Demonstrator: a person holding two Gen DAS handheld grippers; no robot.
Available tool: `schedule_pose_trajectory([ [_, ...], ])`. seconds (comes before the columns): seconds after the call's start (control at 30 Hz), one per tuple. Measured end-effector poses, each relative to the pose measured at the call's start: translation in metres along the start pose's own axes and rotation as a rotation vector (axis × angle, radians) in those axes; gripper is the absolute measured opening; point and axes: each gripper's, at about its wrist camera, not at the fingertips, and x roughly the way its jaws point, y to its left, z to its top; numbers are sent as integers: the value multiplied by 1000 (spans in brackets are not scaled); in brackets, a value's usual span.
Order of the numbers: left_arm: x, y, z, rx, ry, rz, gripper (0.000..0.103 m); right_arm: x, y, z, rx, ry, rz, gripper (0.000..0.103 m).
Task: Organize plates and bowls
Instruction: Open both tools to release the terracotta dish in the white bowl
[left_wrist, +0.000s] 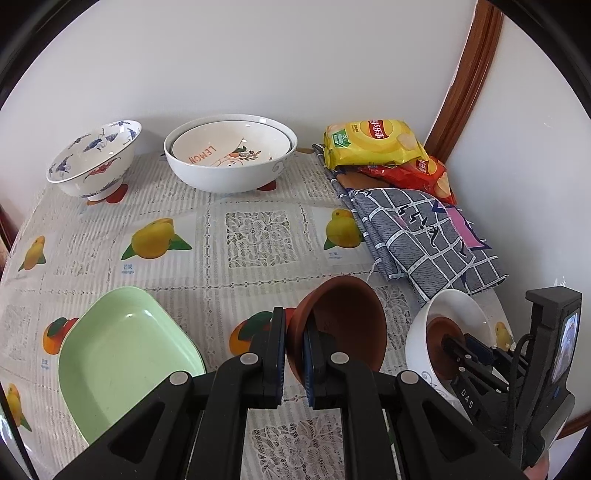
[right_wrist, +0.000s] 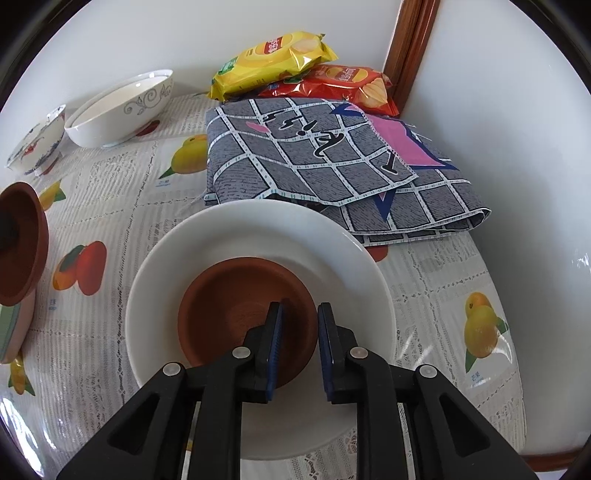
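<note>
Working left to right across the table (left_wrist: 221, 240): toward its left edge sits the green dish (left_wrist: 125, 354), untouched, with the blue-patterned bowl (left_wrist: 94, 158) and the nested white bowls (left_wrist: 231, 153) along the far edge by the wall. My left gripper (left_wrist: 294, 354) is clamped on the rim of a brown clay bowl (left_wrist: 343, 325), one finger inside and one outside, and the bowl hangs tilted with its opening turned sideways, above the cloth and not resting. Right of it, near the table's right edge, is the white bowl (right_wrist: 258, 280) with a second brown bowl (right_wrist: 247, 314) nested inside, just in front of the folded checked cloth (right_wrist: 332, 166). My right gripper (right_wrist: 299, 350) has its fingers spread a little, straddling that inner bowl's near rim; I cannot tell whether they touch it. What matters, I judge, is that the stack lies to the right of the held bowl, so the left arm carries it rightward and levels it, once the right gripper clears.
</note>
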Motion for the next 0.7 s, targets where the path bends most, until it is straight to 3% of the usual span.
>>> schedule_pose_trajectory([
  [0.7,-33,-59,-18,65,-32,-32,9,-88,-62,-19,125,-168,61,32],
])
